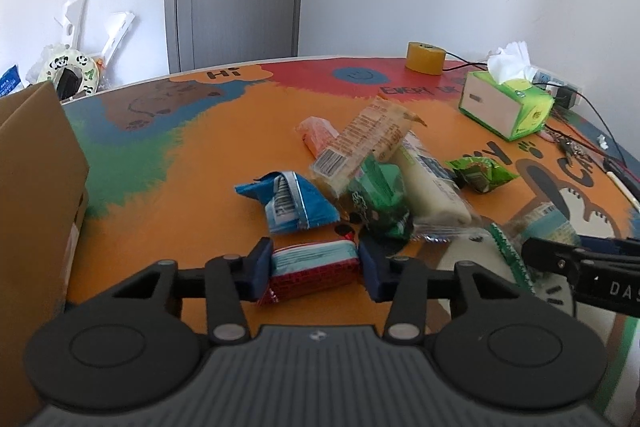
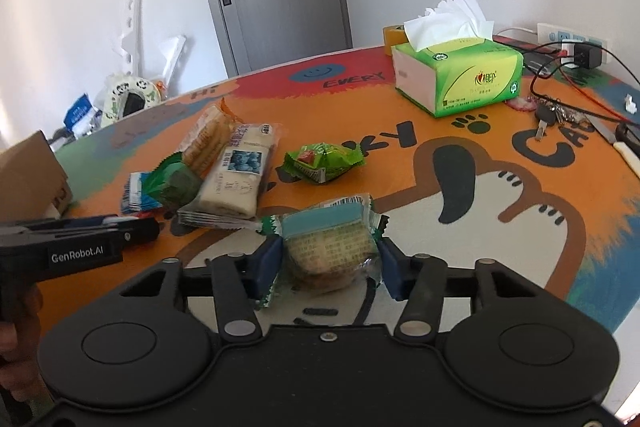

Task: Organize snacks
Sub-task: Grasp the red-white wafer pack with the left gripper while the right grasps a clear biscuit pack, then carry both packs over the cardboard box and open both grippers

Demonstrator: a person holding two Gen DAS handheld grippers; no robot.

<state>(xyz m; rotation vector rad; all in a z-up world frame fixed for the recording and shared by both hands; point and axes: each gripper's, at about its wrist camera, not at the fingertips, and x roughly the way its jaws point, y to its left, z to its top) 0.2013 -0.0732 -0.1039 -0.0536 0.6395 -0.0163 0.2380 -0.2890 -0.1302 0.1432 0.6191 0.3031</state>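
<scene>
My left gripper (image 1: 314, 269) is shut on a red and light-blue snack pack (image 1: 312, 267), low over the table. My right gripper (image 2: 330, 261) is shut on a clear-wrapped cake with a green-edged wrapper (image 2: 328, 243). A pile of snacks lies beyond: a blue packet (image 1: 288, 203), a dark green packet (image 1: 376, 203), a long white bread pack (image 1: 428, 183), a biscuit pack (image 1: 364, 143), an orange packet (image 1: 316, 133) and a bright green packet (image 1: 480, 173). The right gripper shows in the left wrist view (image 1: 532, 247), the left one in the right wrist view (image 2: 154, 225).
A cardboard box (image 1: 36, 195) stands at the table's left edge. A green tissue box (image 2: 456, 75), a yellow tape roll (image 1: 425, 57), keys (image 2: 548, 117), cables, a charger and a knife (image 2: 624, 143) lie at the right and back. The table (image 1: 160, 219) carries a colourful printed mat.
</scene>
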